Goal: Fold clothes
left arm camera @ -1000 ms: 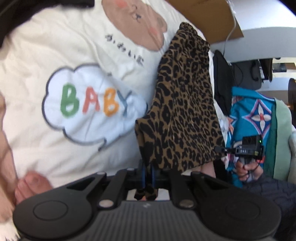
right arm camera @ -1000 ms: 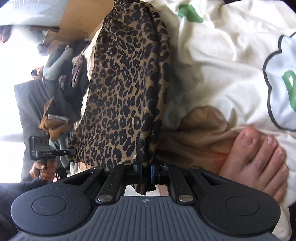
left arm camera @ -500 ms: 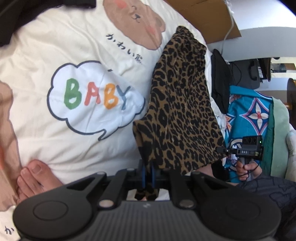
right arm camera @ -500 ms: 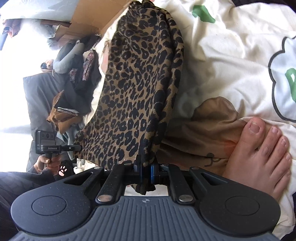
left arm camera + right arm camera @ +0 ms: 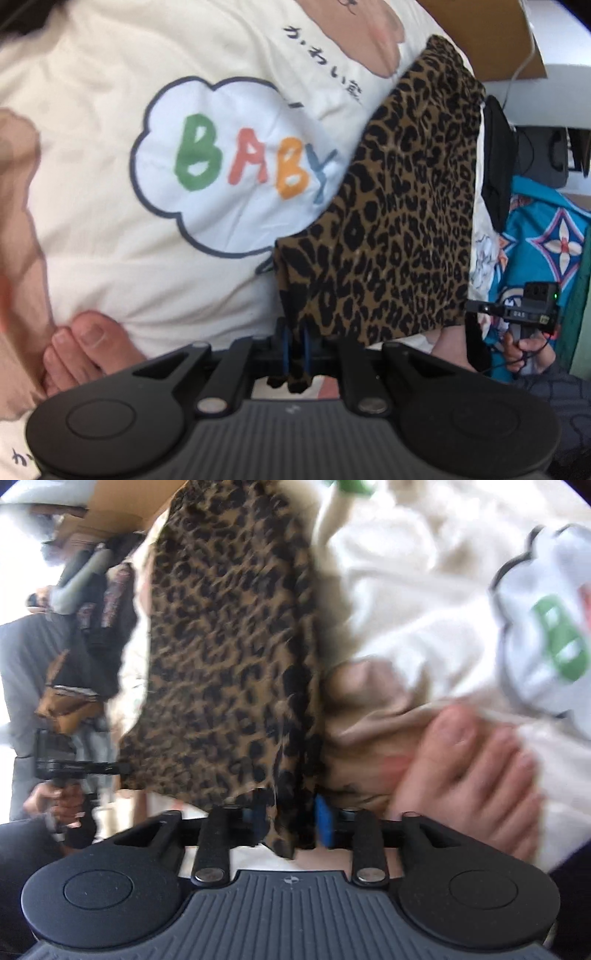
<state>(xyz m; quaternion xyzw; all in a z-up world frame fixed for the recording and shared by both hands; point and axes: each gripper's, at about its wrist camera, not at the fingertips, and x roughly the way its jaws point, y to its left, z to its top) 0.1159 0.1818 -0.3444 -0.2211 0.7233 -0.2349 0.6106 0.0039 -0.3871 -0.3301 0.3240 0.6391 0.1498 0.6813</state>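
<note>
A leopard-print garment (image 5: 399, 229) hangs over a cream bedspread (image 5: 92, 92) printed with a "BABY" cloud. My left gripper (image 5: 294, 347) is shut on the garment's near corner, and a bit of cloth pokes out below the blue pads. In the right wrist view the same garment (image 5: 229, 646) hangs in front of my right gripper (image 5: 290, 823). Its jaws are opening: the blue pads (image 5: 323, 819) stand apart, with the cloth's edge hanging loose between them. The right view is blurred.
A person's bare foot (image 5: 85, 347) rests on the bedspread (image 5: 406, 590) and also shows as the foot (image 5: 480, 768) beside the right gripper. A hand with a black device (image 5: 532, 306) is by the garment's far corner. A blue patterned cloth (image 5: 546, 236), cardboard (image 5: 480, 29) and piled clothes (image 5: 92, 602) lie beyond.
The right gripper's pads have parted from their shut grip on the leopard cloth. The left gripper has sunk closer to the bedspread, still gripping its corner.
</note>
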